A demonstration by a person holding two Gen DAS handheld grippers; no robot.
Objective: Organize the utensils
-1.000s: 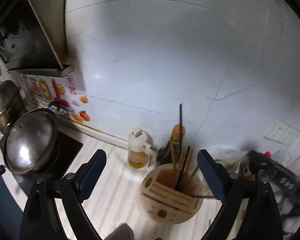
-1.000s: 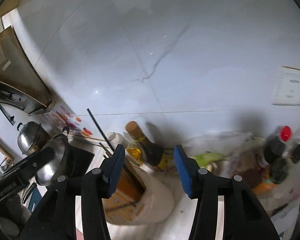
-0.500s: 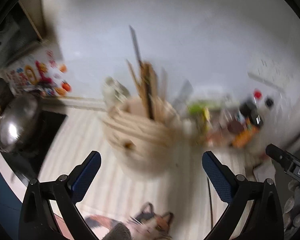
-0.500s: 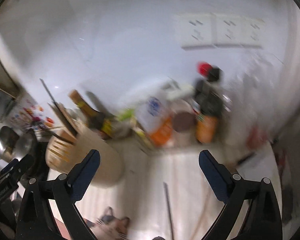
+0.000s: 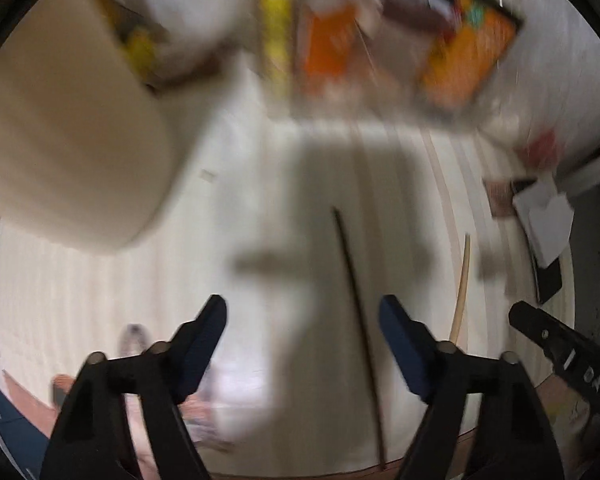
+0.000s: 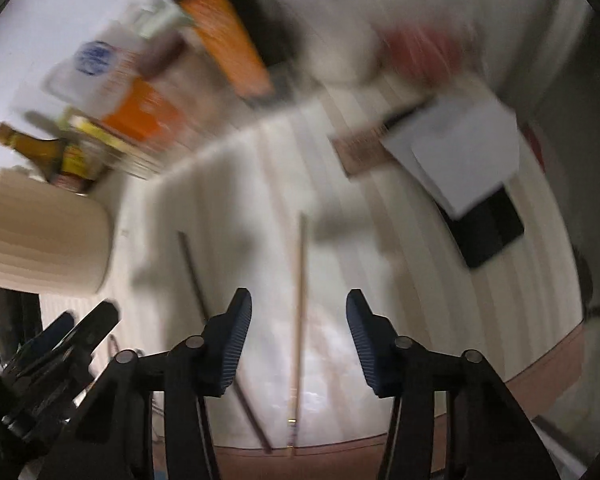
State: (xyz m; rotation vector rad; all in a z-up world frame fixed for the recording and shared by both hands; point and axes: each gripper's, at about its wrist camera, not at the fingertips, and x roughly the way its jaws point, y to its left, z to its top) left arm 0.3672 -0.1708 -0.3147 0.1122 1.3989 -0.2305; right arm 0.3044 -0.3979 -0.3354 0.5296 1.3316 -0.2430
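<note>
Both grippers point steeply down at a pale striped countertop [image 5: 100, 304], and both views are smeared by motion blur.

The left gripper [image 5: 302, 346] hangs above the counter with its blue-padded fingers [image 5: 202, 340] spread wide and nothing between them. A dark chopstick [image 5: 358, 328] lies flat on the counter below it, running from ahead of the tool back under the gap, closer to the right-hand finger than to the left. Just outside that right-hand finger lies a light wooden chopstick [image 5: 460, 284], roughly parallel to the dark one and apart from it. Ahead and to the left of the tool stands the round, cream-coloured utensil holder [image 5: 72, 152], seen from its side.

The right gripper [image 6: 299, 340] is held in the same downward pose, its fingers [image 6: 236, 344] likewise parted and empty. The light wooden chopstick [image 6: 299, 304] runs almost straight down the middle of its gap, on the counter beneath; whether the pads touch it cannot be told. The dark chopstick [image 6: 204, 300] lies just outside the left-hand finger, angled, with its near end passing behind that finger. The utensil holder [image 6: 48, 240] sits far off to the left of this tool, and the left gripper [image 6: 66, 332] shows at the lower left edge.

Beyond both tools, blurred orange and yellow packages [image 5: 332, 44] and a brown bottle [image 6: 36, 148] crowd the back of the counter. To the right of the right gripper lie a white paper [image 6: 464, 148] and a black flat object [image 6: 488, 228].
</note>
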